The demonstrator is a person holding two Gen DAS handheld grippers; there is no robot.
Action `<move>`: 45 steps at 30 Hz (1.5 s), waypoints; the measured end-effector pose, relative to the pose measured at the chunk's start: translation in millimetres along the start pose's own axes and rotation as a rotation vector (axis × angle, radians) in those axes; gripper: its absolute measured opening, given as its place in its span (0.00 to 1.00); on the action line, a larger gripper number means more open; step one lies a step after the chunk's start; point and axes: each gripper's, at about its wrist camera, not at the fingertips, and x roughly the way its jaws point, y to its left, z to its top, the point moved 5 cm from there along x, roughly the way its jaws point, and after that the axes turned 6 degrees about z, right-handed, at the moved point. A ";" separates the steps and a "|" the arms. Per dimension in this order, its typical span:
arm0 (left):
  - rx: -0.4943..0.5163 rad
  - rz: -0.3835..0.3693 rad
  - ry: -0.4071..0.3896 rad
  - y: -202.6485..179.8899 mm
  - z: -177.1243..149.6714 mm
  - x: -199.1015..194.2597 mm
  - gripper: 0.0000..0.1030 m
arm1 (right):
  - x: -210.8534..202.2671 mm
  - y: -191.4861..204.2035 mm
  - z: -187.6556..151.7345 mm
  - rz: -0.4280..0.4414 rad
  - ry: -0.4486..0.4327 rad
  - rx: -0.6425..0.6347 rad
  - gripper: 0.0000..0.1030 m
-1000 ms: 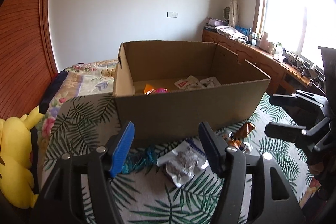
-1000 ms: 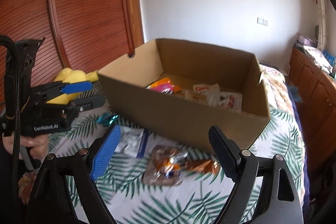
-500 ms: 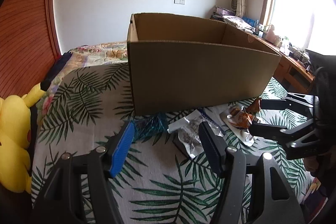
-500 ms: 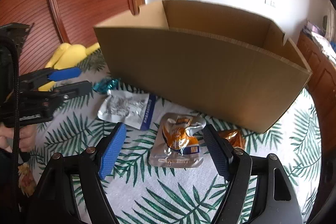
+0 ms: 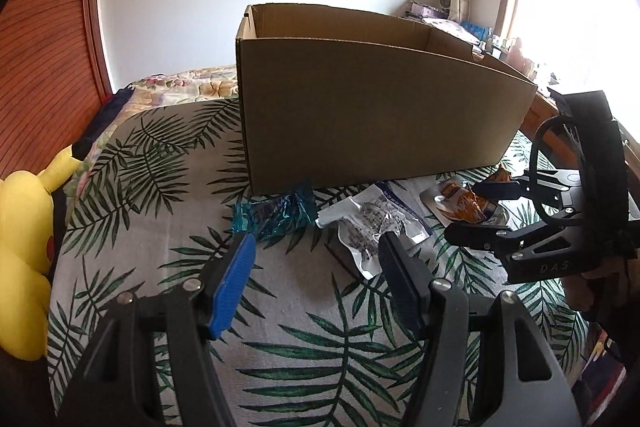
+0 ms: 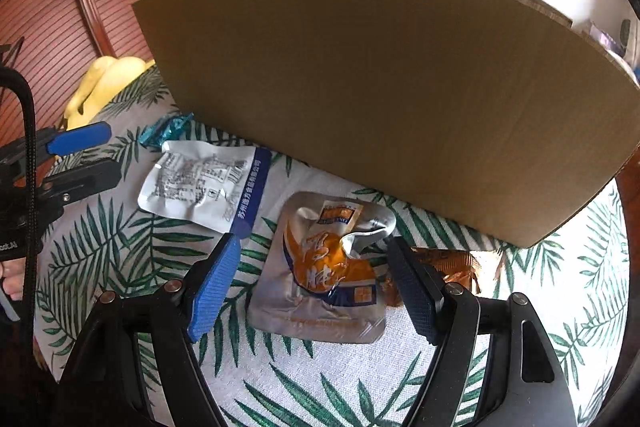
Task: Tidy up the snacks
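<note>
Right gripper [image 6: 314, 267] jaws apart, orange-silver pouch [image 6: 324, 275] between pads, untouched. Left gripper [image 5: 318, 259] jaws apart, empty, white pouch [image 5: 372, 223] just ahead.

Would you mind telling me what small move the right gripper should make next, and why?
Probably ease the right gripper a little lower and close on the silver-and-orange pouch: the pouch lies between its open fingers on the leaf-print cloth, not yet gripped.

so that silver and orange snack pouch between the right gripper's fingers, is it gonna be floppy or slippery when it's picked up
Probably floppy: the silver and orange snack pouch is already creased, with one top corner curled over. Its glossy foil likely makes it slippery, so a grip on the flat sealed edge may slide. It looks thin and fairly flat, so probably light; the open right hand-held gripper straddles it.
</note>
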 end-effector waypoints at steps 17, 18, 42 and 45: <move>0.088 -0.052 0.009 -26.8 18.6 14.2 0.62 | -25.9 2.9 -27.7 -0.039 0.014 -0.060 0.35; 0.102 -0.063 0.013 -29.5 19.5 16.8 0.62 | -30.1 2.1 -32.1 -0.043 0.013 -0.057 0.35; 0.273 -0.150 0.161 -52.1 29.5 56.9 0.67 | -60.6 -21.6 -65.7 -0.029 -0.058 -0.011 0.37; 0.286 -0.139 0.163 -52.1 23.1 53.0 0.69 | -60.3 -21.5 -65.8 -0.028 -0.058 -0.010 0.37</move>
